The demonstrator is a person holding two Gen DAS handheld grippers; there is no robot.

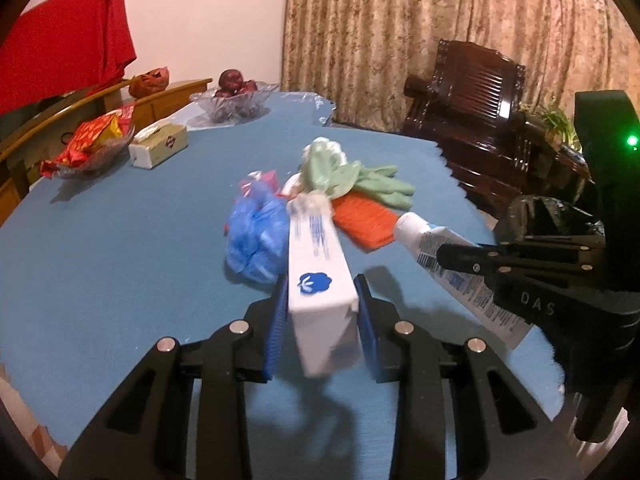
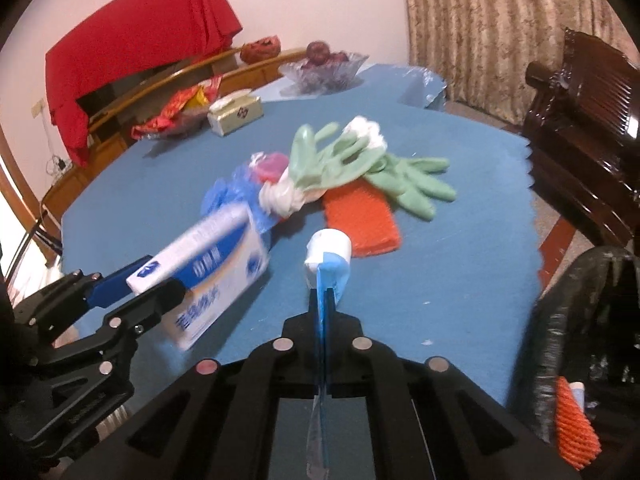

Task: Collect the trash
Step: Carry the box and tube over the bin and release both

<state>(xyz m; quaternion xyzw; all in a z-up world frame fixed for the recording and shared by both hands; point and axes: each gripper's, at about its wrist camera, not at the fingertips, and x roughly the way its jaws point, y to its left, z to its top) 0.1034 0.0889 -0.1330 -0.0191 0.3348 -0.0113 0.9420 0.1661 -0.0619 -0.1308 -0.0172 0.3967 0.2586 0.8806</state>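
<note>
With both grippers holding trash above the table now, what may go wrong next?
The white box sits tilted between the left gripper pads, so it may slip out. The right gripper pinches only the flat tail of the tube; its heavy cap end may swing, or miss the black trash bag.
</note>
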